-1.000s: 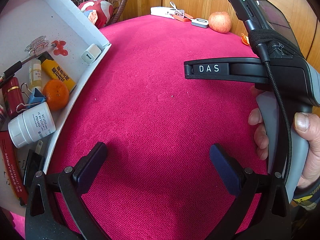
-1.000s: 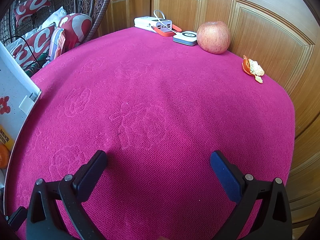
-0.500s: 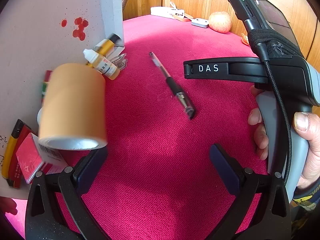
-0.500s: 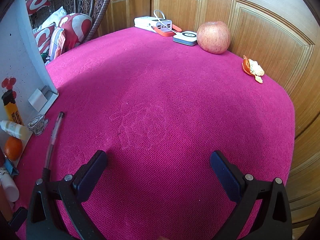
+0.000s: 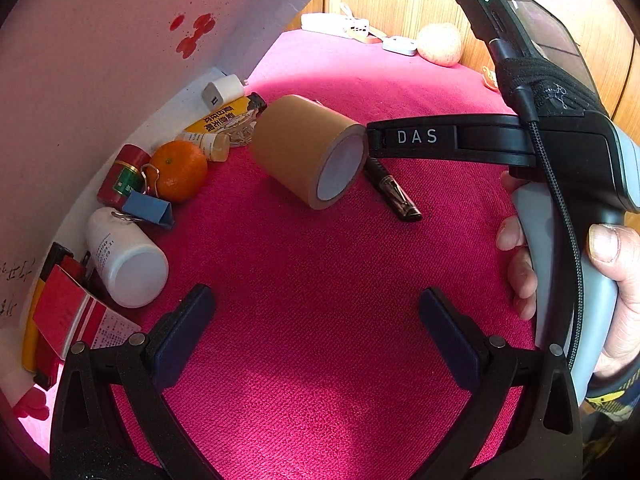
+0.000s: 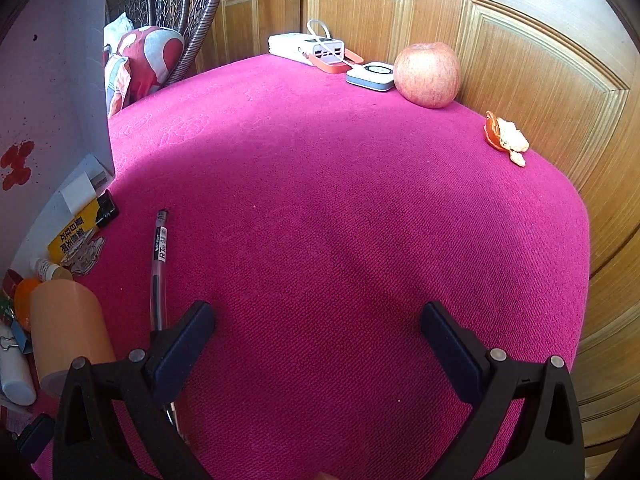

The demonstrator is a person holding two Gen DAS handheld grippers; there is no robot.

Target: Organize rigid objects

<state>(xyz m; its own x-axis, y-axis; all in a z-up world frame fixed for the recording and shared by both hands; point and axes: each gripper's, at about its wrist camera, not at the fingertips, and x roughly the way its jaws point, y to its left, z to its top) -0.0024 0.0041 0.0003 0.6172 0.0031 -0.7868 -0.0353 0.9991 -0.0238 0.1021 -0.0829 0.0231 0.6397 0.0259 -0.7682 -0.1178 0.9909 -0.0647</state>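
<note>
On the magenta-covered table [image 5: 320, 280], my left hand-held gripper [image 5: 316, 320] hangs with its jaws spread wide and nothing between them. Its camera alone gives me the spill in full: a brown tape roll [image 5: 308, 152] lying on its side with its open core turned toward me, a mandarin [image 5: 180, 170], a red tin [image 5: 124, 176], a blue binder clip [image 5: 148, 208], a white pill bottle [image 5: 128, 260] on its side, a yellow tube [image 5: 226, 118], a small dropper bottle [image 5: 206, 145], a white charger plug [image 5: 222, 92] and a red-and-white carton [image 5: 76, 316], all crowded along the foot of a tilted white box [image 5: 100, 60]. A black pen [image 5: 394, 194] lies just beside the roll, partly hidden behind it. This view also shows me the other tool from outside: a hand [image 5: 600, 280] wraps its grey handle, thumb on the near side, fingers curled round the far side, a phone strapped on top.

From the right wrist camera, my right hand-held gripper [image 6: 318, 344] is likewise wide and empty above bare cloth. Only here do I see the pen's clear barrel end to end, and, sharply, the far edge of the table: an apple [image 6: 426, 74], a white power bank [image 6: 306, 48], a small white device [image 6: 370, 75] and a scrap of orange peel [image 6: 504, 138] near the wooden panelling [image 6: 520, 40], with a wicker chair [image 6: 180, 12] beyond
</note>
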